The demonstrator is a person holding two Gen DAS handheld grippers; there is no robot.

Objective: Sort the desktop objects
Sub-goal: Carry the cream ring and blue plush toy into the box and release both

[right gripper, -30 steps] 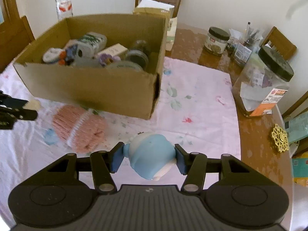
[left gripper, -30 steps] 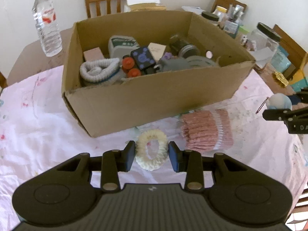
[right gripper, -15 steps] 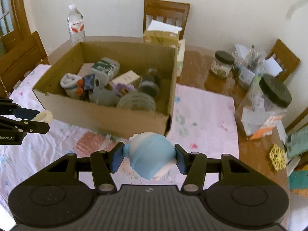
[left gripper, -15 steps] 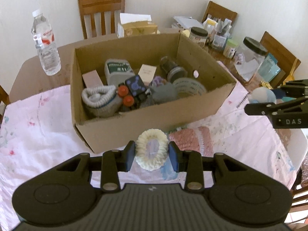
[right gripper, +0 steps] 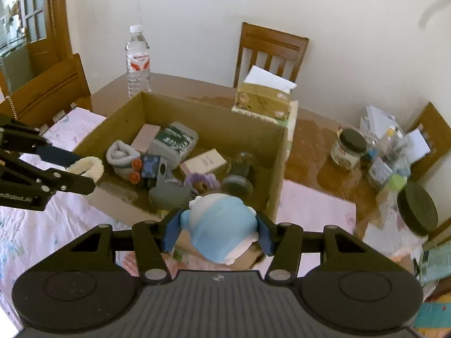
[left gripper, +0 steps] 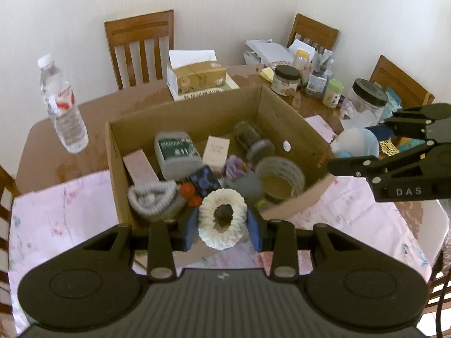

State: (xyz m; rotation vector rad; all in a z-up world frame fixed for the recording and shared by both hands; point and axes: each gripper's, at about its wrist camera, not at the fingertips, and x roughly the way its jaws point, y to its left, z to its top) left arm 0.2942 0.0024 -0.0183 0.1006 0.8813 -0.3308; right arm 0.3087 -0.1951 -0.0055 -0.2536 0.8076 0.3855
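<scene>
Over the cardboard box, left hand-held gripper clamps a cream scrunchie, right hand-held gripper a blue toy

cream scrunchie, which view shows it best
The left wrist view: the cream scrunchie sits front and centre, its whole ring facing the camera, clamped in the left gripper over the cardboard box. The right wrist view catches only part of it edge-on at the far left, partly hidden by a finger.
</scene>
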